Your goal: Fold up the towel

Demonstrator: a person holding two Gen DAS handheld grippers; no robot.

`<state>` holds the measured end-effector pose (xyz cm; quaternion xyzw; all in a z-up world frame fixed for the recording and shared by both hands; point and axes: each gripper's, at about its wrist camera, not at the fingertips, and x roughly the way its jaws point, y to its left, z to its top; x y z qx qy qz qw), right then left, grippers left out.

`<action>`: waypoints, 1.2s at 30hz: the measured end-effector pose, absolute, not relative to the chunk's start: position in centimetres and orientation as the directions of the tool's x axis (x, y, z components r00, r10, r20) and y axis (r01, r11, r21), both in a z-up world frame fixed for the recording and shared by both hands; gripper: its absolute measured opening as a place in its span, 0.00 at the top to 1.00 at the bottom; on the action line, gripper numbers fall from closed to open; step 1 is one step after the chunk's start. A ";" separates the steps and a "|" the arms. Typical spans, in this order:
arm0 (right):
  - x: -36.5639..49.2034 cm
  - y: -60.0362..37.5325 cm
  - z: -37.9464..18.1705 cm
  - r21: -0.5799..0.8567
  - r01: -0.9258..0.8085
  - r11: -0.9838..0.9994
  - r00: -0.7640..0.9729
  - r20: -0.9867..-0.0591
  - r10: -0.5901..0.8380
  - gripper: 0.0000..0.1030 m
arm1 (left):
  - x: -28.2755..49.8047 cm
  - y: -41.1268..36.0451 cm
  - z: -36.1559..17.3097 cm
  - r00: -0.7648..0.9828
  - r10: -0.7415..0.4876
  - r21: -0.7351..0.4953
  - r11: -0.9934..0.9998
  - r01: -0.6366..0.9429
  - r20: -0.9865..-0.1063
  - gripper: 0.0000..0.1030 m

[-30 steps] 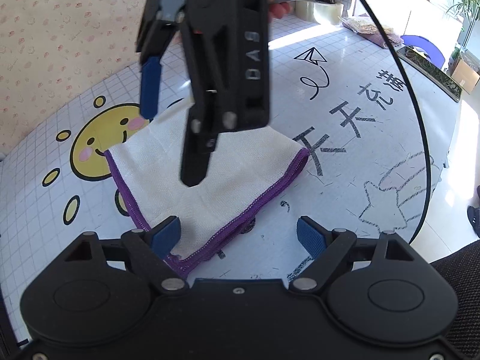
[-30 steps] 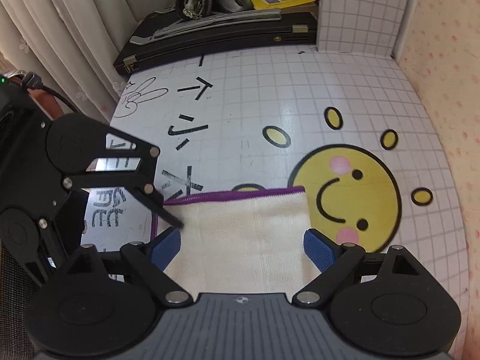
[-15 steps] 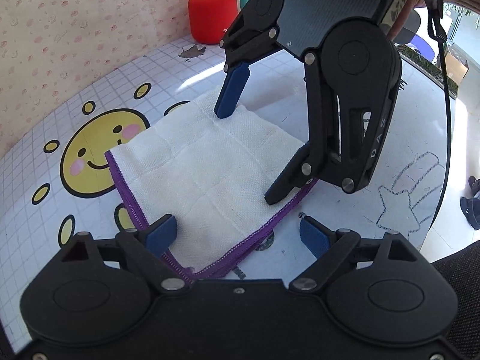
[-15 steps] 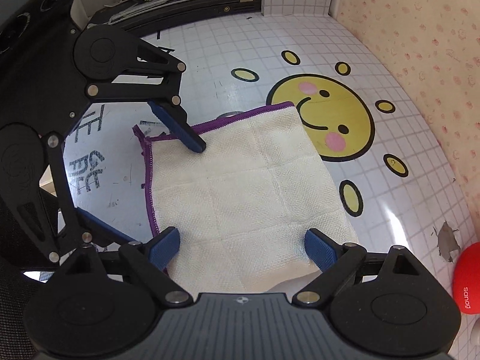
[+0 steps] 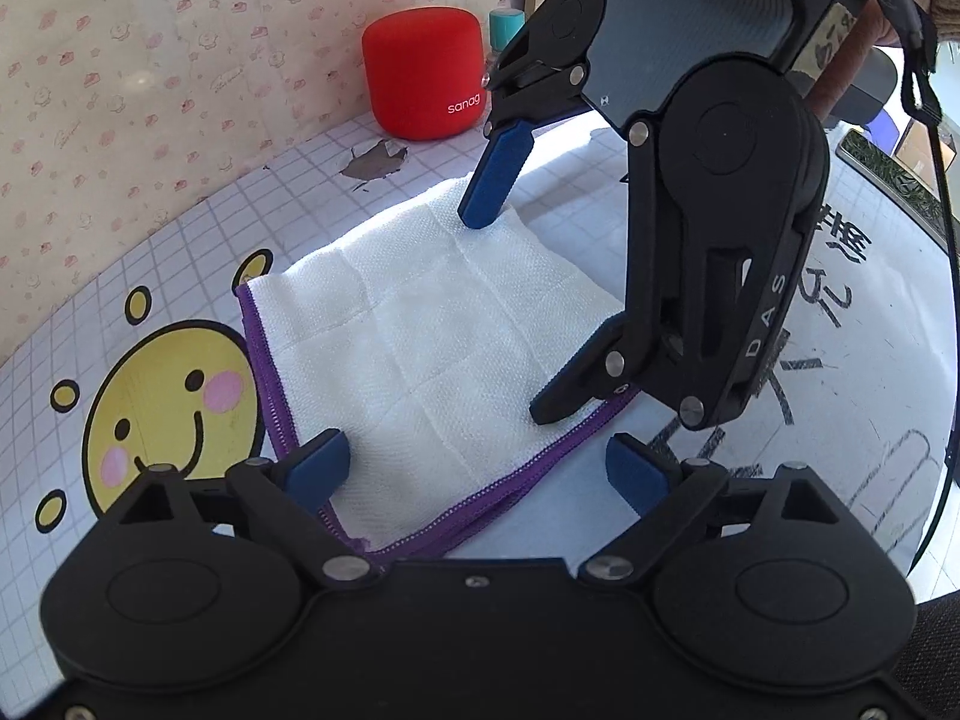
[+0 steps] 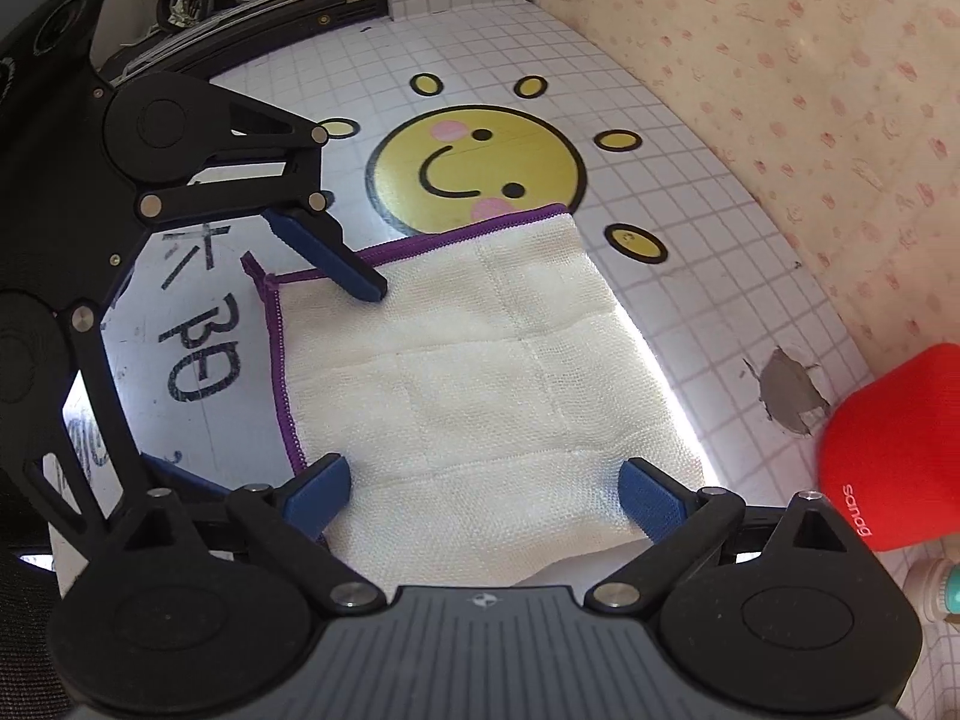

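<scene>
Both grippers' jaws have just widened over the towel (image 5: 456,336) — red "sanag" speaker (image 5: 423,81) now visible.

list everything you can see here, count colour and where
towel: 1, cream with purple hem, folded flat on table
table: 1, white grid with yellow smiley print
speaker: 1, red, by the wall past the towel
bottle: 1, teal cap, beside speaker
black case: 1, far table end, clutter on top
left gripper: 1, black with blue fingers, open over hemmed corner
right gripper: 1, same colours, open over unhemmed edge
</scene>
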<state>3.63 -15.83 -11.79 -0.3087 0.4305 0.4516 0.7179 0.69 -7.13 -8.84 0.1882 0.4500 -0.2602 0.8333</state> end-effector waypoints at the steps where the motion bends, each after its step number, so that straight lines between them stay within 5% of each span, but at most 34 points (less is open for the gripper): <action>1: 3.7 -16.1 -11.6 -0.051 -0.906 0.419 0.228 -0.895 0.384 0.05 | 0.8 -7.2 -8.7 0.458 -0.253 0.082 0.800 0.594 -0.852 0.07; 8: 2.3 -16.6 -10.2 -0.106 -0.820 0.563 0.332 -0.888 0.317 0.00 | -1.4 -5.1 -7.1 0.473 -0.239 0.071 0.833 0.548 -0.848 0.07; 14: 2.5 -16.6 -10.2 -0.131 -0.680 0.721 0.310 -0.943 0.120 0.00 | -2.5 -3.0 -5.6 0.522 -0.166 0.073 0.911 0.406 -0.837 0.07; 24: -1.8 -18.5 -9.1 -0.131 -0.423 0.897 0.393 -0.918 0.051 0.00 | -3.2 -0.3 -3.8 0.523 -0.149 -0.030 0.973 0.230 -0.839 0.07; 36: -4.2 -17.0 -8.8 -0.204 -0.189 0.961 0.382 -0.916 -0.119 0.00 | -3.0 0.5 -4.1 0.503 -0.140 -0.002 0.964 0.265 -0.853 0.07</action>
